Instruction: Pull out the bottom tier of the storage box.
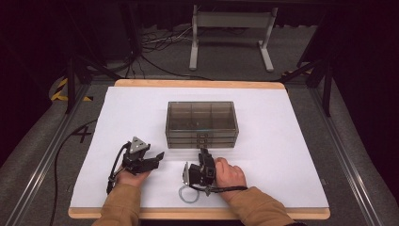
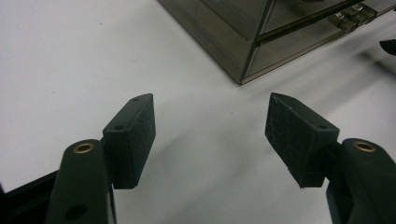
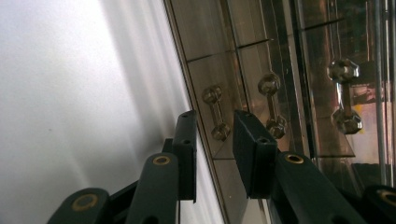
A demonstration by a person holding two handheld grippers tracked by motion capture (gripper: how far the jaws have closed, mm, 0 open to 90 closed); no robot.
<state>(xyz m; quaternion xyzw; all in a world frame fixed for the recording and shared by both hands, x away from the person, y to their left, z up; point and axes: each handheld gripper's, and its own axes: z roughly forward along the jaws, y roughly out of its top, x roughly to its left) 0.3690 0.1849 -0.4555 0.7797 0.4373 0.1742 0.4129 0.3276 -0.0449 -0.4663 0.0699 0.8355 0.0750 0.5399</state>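
While the white sheet (image 1: 282,141) covers nearly all of the wooden table (image 1: 197,84), a smoky, see-through drawer box (image 1: 201,123) stands on it a little far of the middle, its three stacked drawers facing the near edge. Dividers show through its clear top. Each drawer front carries a small clear handle; in the right gripper view the lowest handle (image 3: 215,113) sits just beyond the jaw tips, with the other two handles beside it.

At the near edge, two tan sleeves come in. The right hand (image 1: 229,173) holds the right gripper (image 1: 203,153) just near of the box front, turned on its side and pointing at the drawers. Its jaws are narrow, with a gap left between the pads; the lowest handle lies in line with that gap, a little ahead of the tips, and the pads do not press on it. A grey cable loop (image 1: 188,194) trails on the sheet near that gripper.

Left of it, the left gripper (image 1: 159,155) rests low over bare sheet, near the box's near left corner (image 2: 243,80) but apart from it. Its jaws stand wide with nothing between the pads (image 2: 135,135).
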